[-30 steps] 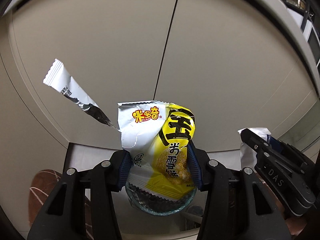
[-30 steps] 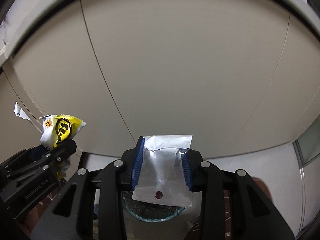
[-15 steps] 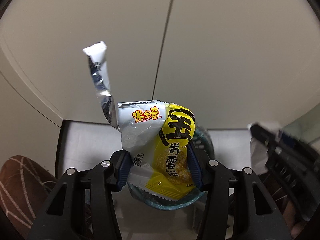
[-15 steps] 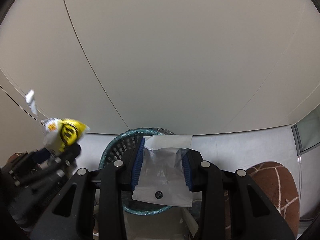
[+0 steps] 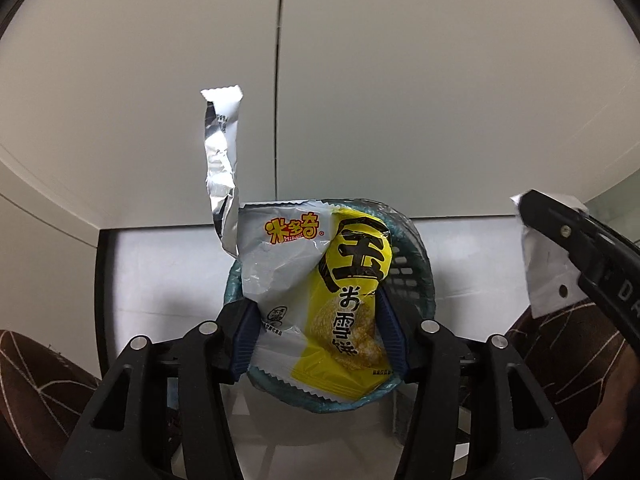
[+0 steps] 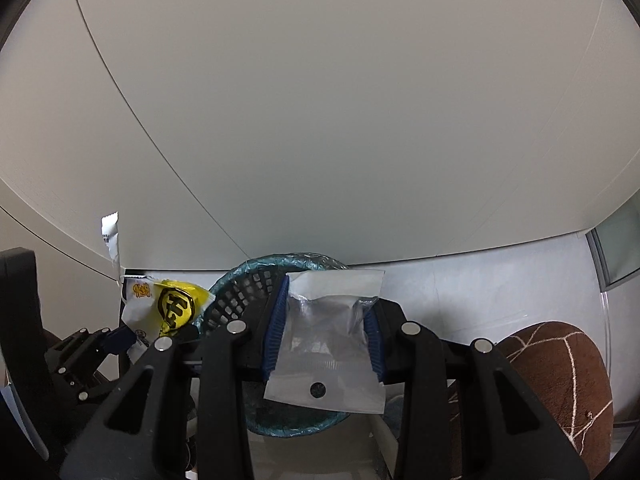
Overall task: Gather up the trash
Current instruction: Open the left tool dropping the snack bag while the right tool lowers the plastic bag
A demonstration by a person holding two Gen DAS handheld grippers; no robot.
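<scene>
Left claw (image 5: 318, 334): blue pads either side of a yellow-and-white snack wrapper (image 5: 316, 292), jaws having just been opening with the wrapper between them. The pads looked to be at the wrapper's edges, but whether they pressed on it could not be told. A torn silver foil strip (image 5: 220, 160) stood up from the wrapper's top left corner.

Right claw (image 6: 326, 334): closed on a clear plastic bag (image 6: 328, 340) with a white header and a round punch hole near the bottom edge. The pads pinched its sides and the film bowed between them.

Directly beyond both claws sat a dark mesh wastebasket (image 5: 412, 268) lined with a teal bag, on a pale floor against a plain wall. In each wrist view the held piece overlapped the basket mouth. Judged reason: both claws pointed steeply down over the opening so that each piece would fall inside once let go.

Brown cushioned seat (image 6: 560, 380) with light stitching at the right, near the basket. The right claw showed at the edge of the left view, the left claw low left in the right view, so the two were side by side.

Judged stage: drop-off, left release apparently under way, right not yet begun. Risk: the light foil strip drifting outside the rim.
</scene>
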